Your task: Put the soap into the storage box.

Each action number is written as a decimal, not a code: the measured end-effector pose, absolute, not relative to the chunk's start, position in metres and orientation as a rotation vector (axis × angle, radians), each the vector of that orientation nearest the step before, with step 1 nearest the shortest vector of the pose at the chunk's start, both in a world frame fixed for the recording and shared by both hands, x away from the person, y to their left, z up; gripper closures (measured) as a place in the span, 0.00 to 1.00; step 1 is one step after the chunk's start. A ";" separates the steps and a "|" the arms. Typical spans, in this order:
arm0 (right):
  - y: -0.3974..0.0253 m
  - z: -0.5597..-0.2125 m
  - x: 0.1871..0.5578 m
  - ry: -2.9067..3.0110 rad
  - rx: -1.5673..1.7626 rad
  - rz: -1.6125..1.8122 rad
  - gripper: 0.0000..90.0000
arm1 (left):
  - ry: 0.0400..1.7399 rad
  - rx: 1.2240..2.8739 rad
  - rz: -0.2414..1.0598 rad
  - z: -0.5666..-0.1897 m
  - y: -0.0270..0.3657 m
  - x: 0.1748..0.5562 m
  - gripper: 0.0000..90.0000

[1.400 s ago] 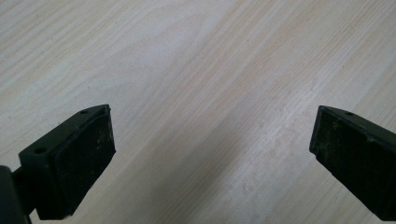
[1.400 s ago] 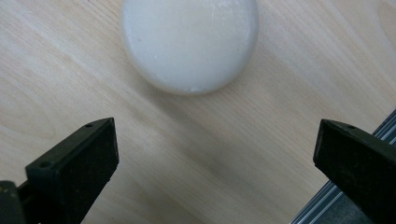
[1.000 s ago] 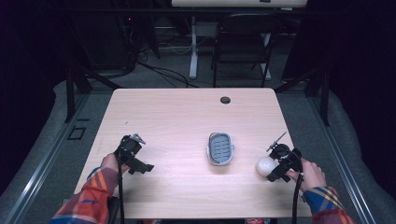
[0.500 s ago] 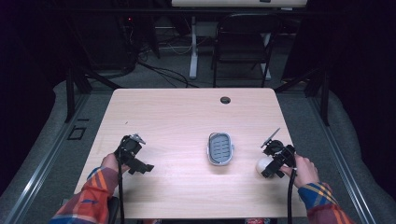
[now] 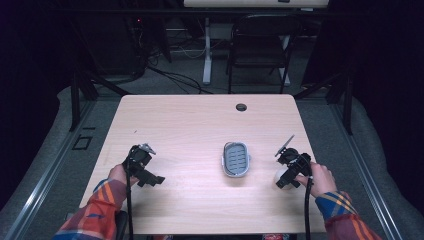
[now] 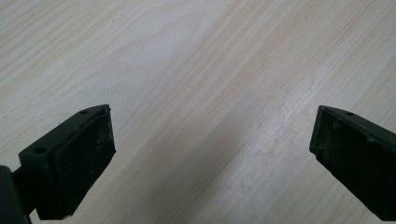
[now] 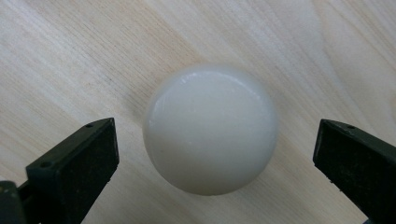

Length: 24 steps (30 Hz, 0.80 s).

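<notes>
A white, smooth, round ball (image 7: 211,128) lies on the pale wood table (image 5: 200,125) near its right edge. My right gripper (image 7: 215,140) hangs just above it, open, one jaw on each side and neither touching it. In the high view the ball (image 5: 282,179) peeks out under the right gripper (image 5: 290,171). A grey oval dish (image 5: 224,161) with a slotted floor sits to the left of the ball, near the table's middle. My left gripper (image 5: 144,170) is at the front left, open over bare wood (image 6: 212,135).
A small dark round hole (image 5: 241,107) marks the far side of the table. Beyond the far edge stand a black chair (image 5: 257,45) and cables on the floor. Bare wood lies between the two grippers and behind the dish.
My right gripper has shifted a little left and away from the front edge, coming over the white ball. The left gripper has not moved.
</notes>
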State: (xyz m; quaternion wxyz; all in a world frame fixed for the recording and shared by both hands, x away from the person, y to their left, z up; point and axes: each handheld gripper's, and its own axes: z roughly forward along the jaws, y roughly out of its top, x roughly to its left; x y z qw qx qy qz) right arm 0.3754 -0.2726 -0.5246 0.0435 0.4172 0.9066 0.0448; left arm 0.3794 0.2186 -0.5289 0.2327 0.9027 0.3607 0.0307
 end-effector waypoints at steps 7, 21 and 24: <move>-0.269 -0.528 0.378 2.796 1.251 0.141 0.08 | 0.990 2.483 0.084 -0.529 0.219 0.380 0.00; -0.264 -0.531 0.381 2.828 1.255 0.099 0.17 | 0.992 2.486 0.080 -0.529 0.218 0.380 0.00; -0.264 -0.532 0.381 2.821 1.269 0.113 0.18 | 0.992 2.485 0.080 -0.529 0.218 0.380 0.00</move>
